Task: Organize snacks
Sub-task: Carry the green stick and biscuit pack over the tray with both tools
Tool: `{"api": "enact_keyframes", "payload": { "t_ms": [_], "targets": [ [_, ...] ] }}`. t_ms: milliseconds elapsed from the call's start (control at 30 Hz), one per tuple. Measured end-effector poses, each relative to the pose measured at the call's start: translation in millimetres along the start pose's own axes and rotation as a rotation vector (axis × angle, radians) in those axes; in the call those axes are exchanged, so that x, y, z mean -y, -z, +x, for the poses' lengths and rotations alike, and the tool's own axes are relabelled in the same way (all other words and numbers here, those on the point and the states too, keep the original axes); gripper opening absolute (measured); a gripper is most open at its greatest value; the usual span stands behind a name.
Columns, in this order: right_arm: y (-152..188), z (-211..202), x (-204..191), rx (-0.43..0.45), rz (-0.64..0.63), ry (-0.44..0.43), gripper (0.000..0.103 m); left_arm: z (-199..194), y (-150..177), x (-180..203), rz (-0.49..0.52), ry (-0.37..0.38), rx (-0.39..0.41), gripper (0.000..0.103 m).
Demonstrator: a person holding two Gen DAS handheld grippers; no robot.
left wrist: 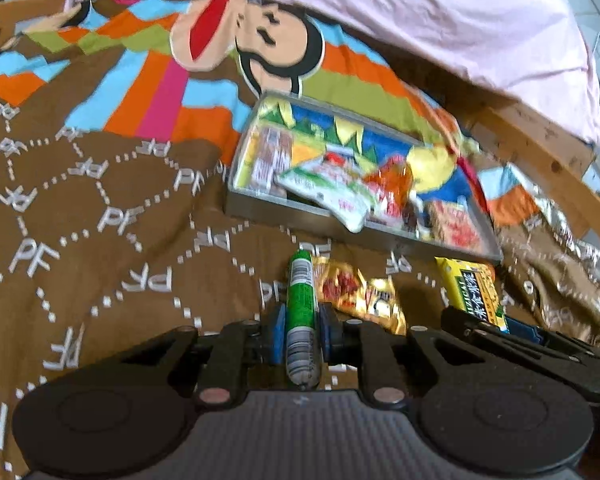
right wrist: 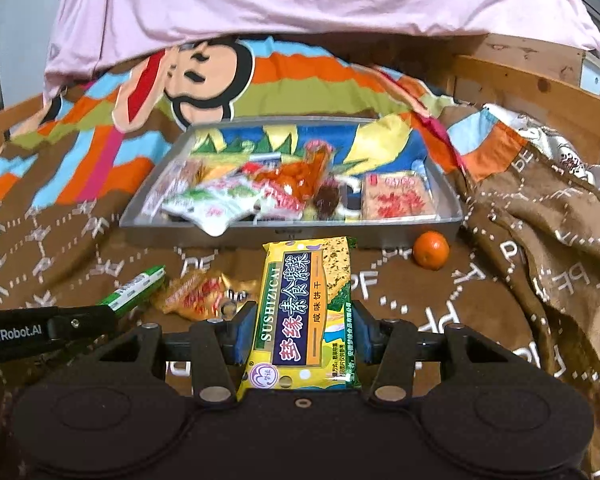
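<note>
Green wrapping marks the sausage stick (left wrist: 301,316), clamped between the blue pads of the left gripper (left wrist: 300,334). Its long axis runs straight ahead along the fingers, and a barcode is visible on it, but no brand can be read.

Ahead of this gripper and slightly to its right stands the grey metal tray (left wrist: 260,206), already holding several packets. A gold packet (left wrist: 358,292) lies on the brown blanket (left wrist: 100,200), just right of the stick. The blanket repeats the letters "PF".

The right gripper (right wrist: 302,330) holds the yellow cracker packet (right wrist: 306,314) across its width, long axis pointing forward. Readable text: "SUSHIZICAI", plus Chinese characters. The tray (right wrist: 448,222) lies directly ahead of this gripper, its near wall just beyond the packet's far end. The left gripper's arm, seen from here, bears "GenRobot.AI".

An orange (right wrist: 431,250) rests on the blanket, ahead and right, just beside the tray's near right corner.

Judgement: both items are lifted for transfer; the right gripper is better aligned, requiring only a forward move over the wall.
</note>
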State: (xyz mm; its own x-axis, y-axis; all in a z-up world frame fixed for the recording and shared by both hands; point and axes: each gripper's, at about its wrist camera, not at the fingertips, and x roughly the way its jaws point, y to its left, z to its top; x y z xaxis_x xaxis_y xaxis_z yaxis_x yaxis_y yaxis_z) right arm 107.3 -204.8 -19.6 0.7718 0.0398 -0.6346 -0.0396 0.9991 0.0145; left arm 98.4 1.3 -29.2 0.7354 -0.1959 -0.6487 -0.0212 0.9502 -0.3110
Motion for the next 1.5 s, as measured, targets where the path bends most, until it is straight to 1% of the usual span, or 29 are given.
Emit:
{"api": "enact_keyframes", "payload": {
  "t_ms": [67,267,500,767,833,933,1067,1200,1333,1500],
  "targets": [
    [-4.2,-0.1,3.6,0.01,0.024,-0.007,0.05,-2.0,-3.3,0.1,0.0,0.001,0.024,0.019],
    [-7.6,6.3,6.4,0.0,0.068,-0.018,0.05,3.9,-3.4,2.7,-0.002,0.0,0.008,0.019],
    [-10.6,4.7,8.3,0.015,0.101,-0.035,0.05,-7.9,-7.2,-1.3,-0.057,0.026,0.077,0.019],
    [-15.8,3.1,8.0,0.027,0.107,-0.058,0.05,-15.8,-14.2,-7.0,-0.126,0.065,0.147,0.019],
    [-22.7,5.5,7.5,0.031,0.087,-0.076,0.05,-14.4,-19.5,-8.1,-0.141,0.074,0.158,0.019],
    [-37.1,10.1,8.0,0.057,0.048,-0.08,0.05,-9.9,-30.6,-6.8,-0.149,0.081,0.179,0.019],
    [-59.2,23.4,13.0,0.1,0.006,-0.084,0.05,3.2,-51.4,1.1,-0.122,0.097,0.212,0.019],
    [-80.9,50.0,23.6,0.154,-0.028,-0.058,0.05,30.7,-76.5,8.2,-0.108,0.127,0.233,0.019],
    [-98.1,81.5,40.0,0.175,0.049,-0.05,0.05,68.9,-94.4,12.3,-0.104,0.136,0.218,0.019],
    [-107.3,117.7,59.4,0.151,0.131,-0.036,0.05,113.0,-113.9,17.7,-0.093,0.135,0.196,0.019]
  ]
}}
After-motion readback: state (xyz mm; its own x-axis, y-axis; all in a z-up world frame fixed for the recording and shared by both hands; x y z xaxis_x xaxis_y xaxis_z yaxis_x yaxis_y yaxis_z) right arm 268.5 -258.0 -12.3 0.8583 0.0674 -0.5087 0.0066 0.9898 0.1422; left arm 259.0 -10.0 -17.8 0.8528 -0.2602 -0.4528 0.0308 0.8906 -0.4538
